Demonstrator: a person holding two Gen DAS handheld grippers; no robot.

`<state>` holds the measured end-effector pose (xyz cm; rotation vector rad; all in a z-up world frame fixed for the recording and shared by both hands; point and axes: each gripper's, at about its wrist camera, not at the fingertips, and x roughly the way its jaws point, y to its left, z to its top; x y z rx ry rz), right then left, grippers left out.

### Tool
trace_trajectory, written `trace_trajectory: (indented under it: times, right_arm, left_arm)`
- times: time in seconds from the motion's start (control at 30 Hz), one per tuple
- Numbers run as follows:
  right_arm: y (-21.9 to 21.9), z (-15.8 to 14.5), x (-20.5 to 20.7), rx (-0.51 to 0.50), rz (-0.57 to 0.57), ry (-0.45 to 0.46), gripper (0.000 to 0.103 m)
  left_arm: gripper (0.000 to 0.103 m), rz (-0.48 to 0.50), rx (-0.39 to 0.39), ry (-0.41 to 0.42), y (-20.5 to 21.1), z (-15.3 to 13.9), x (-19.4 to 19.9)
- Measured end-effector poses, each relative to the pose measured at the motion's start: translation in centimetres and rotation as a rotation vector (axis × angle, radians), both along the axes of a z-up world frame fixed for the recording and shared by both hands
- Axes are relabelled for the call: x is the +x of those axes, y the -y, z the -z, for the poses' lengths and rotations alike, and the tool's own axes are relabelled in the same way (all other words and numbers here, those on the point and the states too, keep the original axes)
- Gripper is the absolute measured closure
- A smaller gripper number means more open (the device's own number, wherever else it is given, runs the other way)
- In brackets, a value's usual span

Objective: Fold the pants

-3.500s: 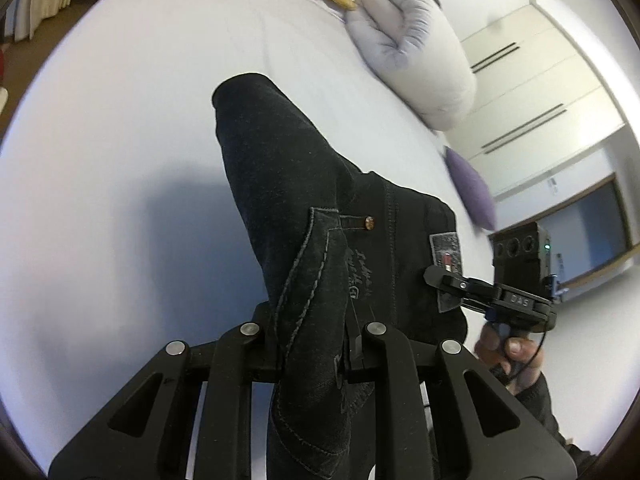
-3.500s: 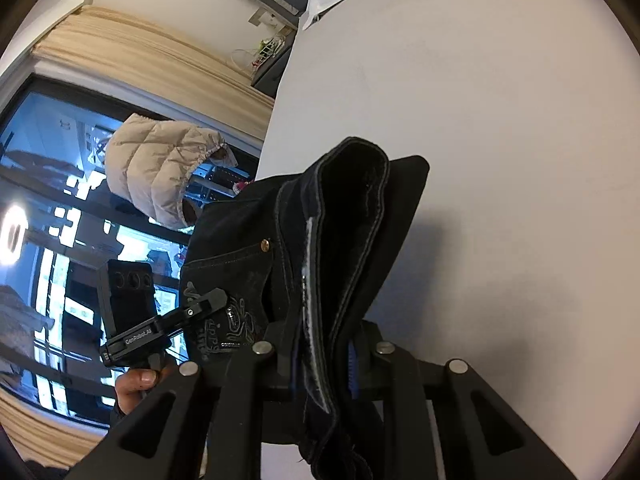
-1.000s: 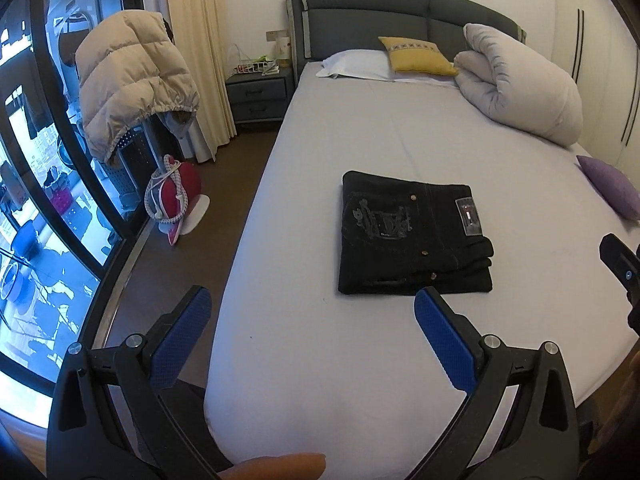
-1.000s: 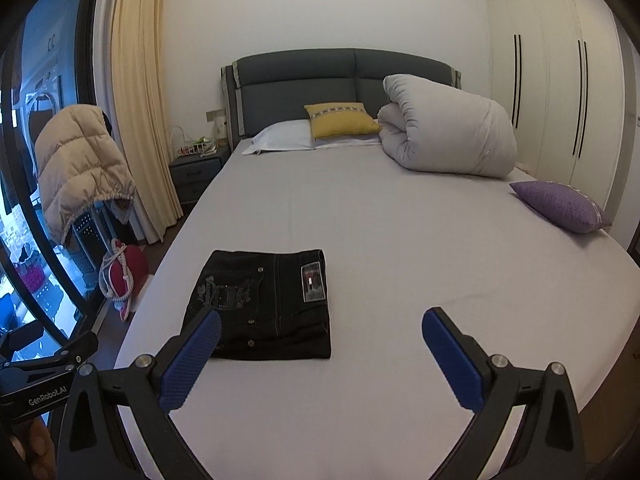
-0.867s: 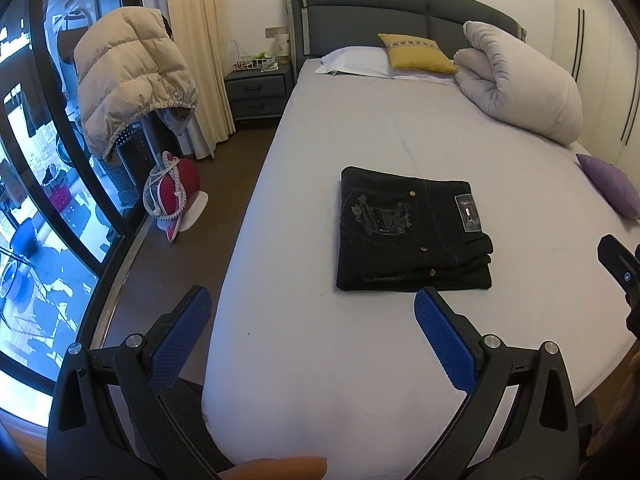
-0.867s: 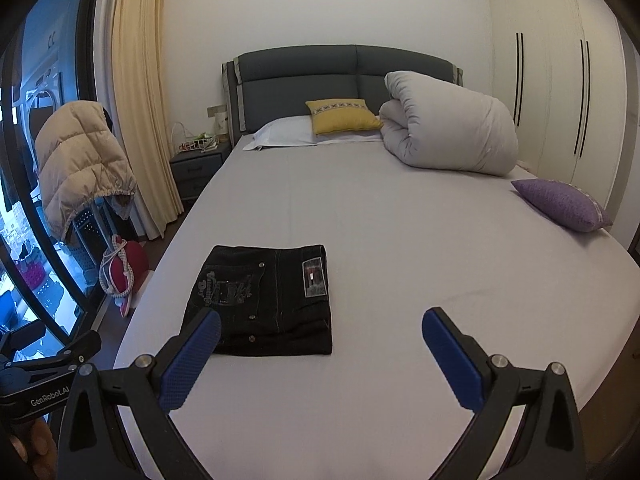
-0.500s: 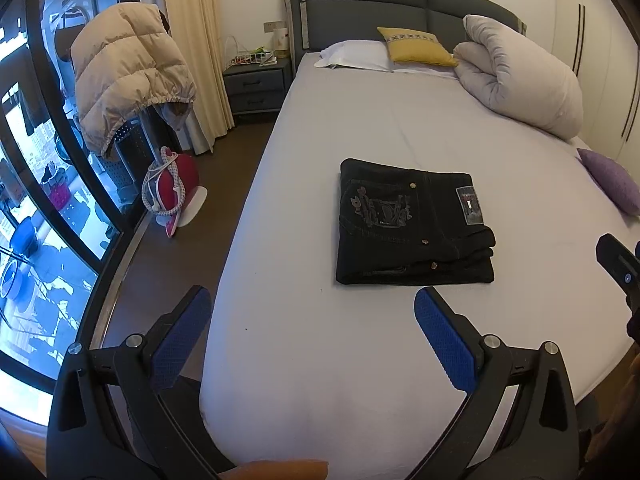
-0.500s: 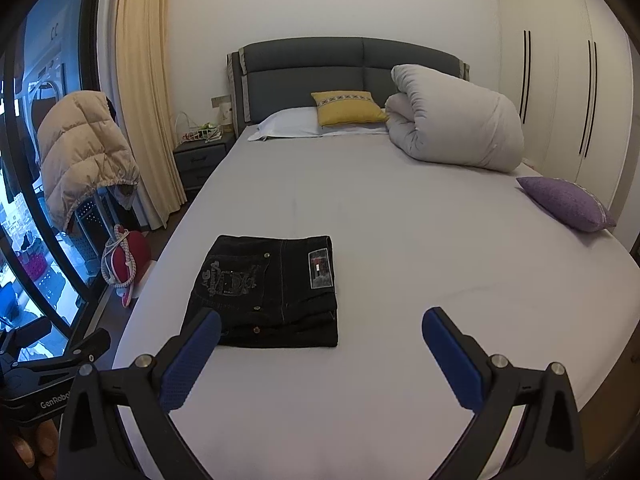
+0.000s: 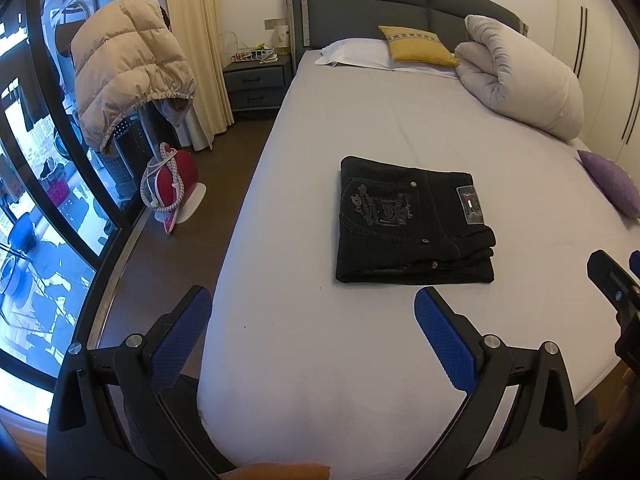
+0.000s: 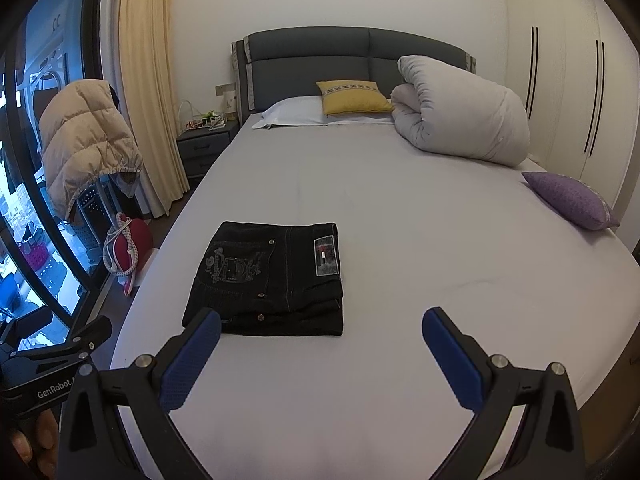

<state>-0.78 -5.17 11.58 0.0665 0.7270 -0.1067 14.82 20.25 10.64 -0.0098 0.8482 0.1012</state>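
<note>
The black pants (image 9: pixel 408 222) lie folded into a flat rectangle on the white bed (image 9: pixel 360 360), back pocket and label patch facing up. They also show in the right wrist view (image 10: pixel 272 276). My left gripper (image 9: pixel 312 340) is open and empty, held back from the bed's near edge, short of the pants. My right gripper (image 10: pixel 320 356) is open and empty, also short of the pants, with its left finger (image 10: pixel 192 360) overlapping their near left corner in the view. Part of the right gripper (image 9: pixel 616 292) shows at the left view's right edge.
A rolled white duvet (image 10: pixel 460 124), a yellow cushion (image 10: pixel 352 96) and a white pillow (image 10: pixel 292 114) lie at the headboard. A purple cushion (image 10: pixel 568 200) sits at the right. A beige jacket (image 9: pixel 128 76), a red bag (image 9: pixel 172 184) and a nightstand (image 9: pixel 256 84) stand left of the bed.
3.5 s ago both grippers were shut on the pants, holding them up. Now the pants lie folded on the bed and both grippers are open and drawn back; little movement over the last second.
</note>
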Motion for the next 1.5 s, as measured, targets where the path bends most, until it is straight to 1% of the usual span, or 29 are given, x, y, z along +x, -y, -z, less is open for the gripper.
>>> trace_trajectory:
  times: [1.03,1.5]
  right_arm:
    - [-0.7,1.3,-0.4,0.003,-0.013,-0.026,0.000]
    - [-0.6,1.7,-0.7,0.006,-0.012,-0.032,0.000]
  left_arm:
    - [0.000,0.000,-0.005,-0.014,0.2,0.9,-0.3]
    - [0.000,0.016,-0.007,-0.028,0.2,1.5,0.3]
